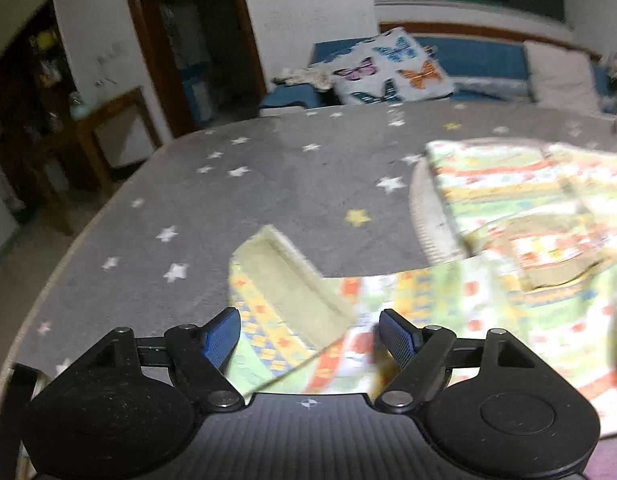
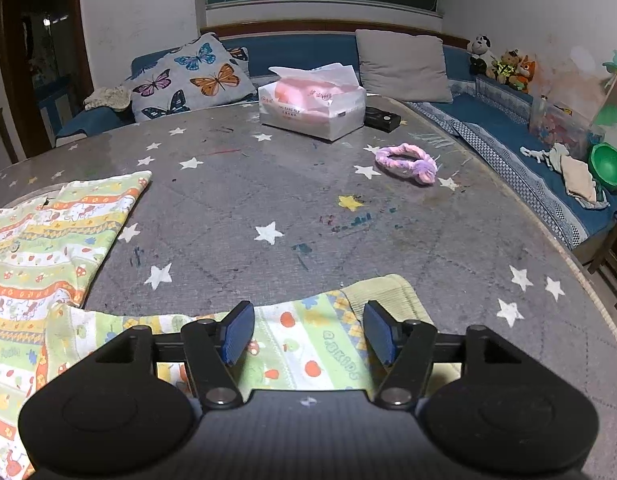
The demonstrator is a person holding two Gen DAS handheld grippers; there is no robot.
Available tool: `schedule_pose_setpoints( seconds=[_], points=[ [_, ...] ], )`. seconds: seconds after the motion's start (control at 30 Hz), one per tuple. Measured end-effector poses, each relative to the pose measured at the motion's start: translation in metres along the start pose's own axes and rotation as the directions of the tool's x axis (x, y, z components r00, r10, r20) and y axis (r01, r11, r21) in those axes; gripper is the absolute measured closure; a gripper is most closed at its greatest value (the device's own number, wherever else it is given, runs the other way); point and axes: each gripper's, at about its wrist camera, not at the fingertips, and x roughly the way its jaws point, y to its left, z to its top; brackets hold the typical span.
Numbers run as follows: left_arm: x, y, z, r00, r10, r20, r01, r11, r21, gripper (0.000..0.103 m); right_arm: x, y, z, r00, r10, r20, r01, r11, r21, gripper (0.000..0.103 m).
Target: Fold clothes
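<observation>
A child's garment with green, orange and yellow printed stripes (image 1: 508, 216) lies spread on a grey star-patterned table (image 1: 268, 184). My left gripper (image 1: 308, 336) is open just above one cuffed end (image 1: 292, 284) of the garment, which is turned up. My right gripper (image 2: 308, 332) is open over another cuffed end (image 2: 380, 292) of the same garment (image 2: 48, 240). Neither gripper holds cloth.
A tissue pack (image 2: 312, 104), a black box (image 2: 382, 118) and a purple headband (image 2: 408, 162) lie at the far side of the table (image 2: 388, 240). A blue bench with a butterfly cushion (image 2: 188, 76) and toys runs behind and to the right.
</observation>
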Motion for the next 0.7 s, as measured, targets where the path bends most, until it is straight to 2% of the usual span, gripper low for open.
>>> schedule_pose_setpoints(
  seconds=[0.1,0.2,0.3,0.4,0.43,0.5,0.6,0.67,0.7],
  points=[
    [0.003,0.013,-0.003,0.999,0.051,0.011,-0.05,0.998,-0.037,0.023,0.0,0.0,0.0,1.0,0.001,-0.002,-0.001,1.0,-0.002,0.039],
    [0.001,0.034,-0.003,0.991,0.13,0.019,-0.128,0.987,-0.1,0.023,0.001,0.0,0.0,1.0,0.002,-0.004,-0.002,1.0,-0.005,0.036],
    [0.004,0.061,-0.005,0.967,0.254,-0.007,-0.251,0.954,-0.162,0.024,0.001,0.001,0.0,1.0,0.001,-0.004,-0.001,1.0,-0.008,0.035],
    [0.009,0.092,-0.007,0.947,0.312,-0.072,-0.32,0.917,-0.238,0.025,0.002,0.0,0.0,1.0,0.003,-0.004,-0.003,1.0,-0.007,0.035],
    [0.006,0.099,-0.009,0.949,0.306,-0.074,-0.315,0.914,-0.256,0.025,0.001,0.001,0.0,1.0,0.003,-0.005,-0.003,1.0,-0.007,0.035],
    [-0.004,0.102,-0.011,0.962,0.271,-0.042,-0.272,0.927,-0.257,0.025,0.001,0.001,0.0,1.0,0.001,-0.005,-0.001,1.0,-0.007,0.035],
    [-0.015,0.083,-0.011,0.98,0.197,0.006,-0.192,0.962,-0.193,0.028,0.002,0.002,0.001,1.0,-0.003,-0.007,0.002,1.0,-0.007,0.035],
    [-0.019,0.067,-0.01,0.992,0.125,0.027,-0.119,0.98,-0.16,0.036,0.002,0.002,0.001,1.0,-0.003,-0.009,0.003,1.0,-0.006,0.035],
    [-0.02,0.059,-0.009,0.996,0.088,0.033,-0.083,0.985,-0.148,0.045,0.002,0.002,0.001,1.0,-0.003,-0.01,0.003,1.0,-0.006,0.035]
  ],
)
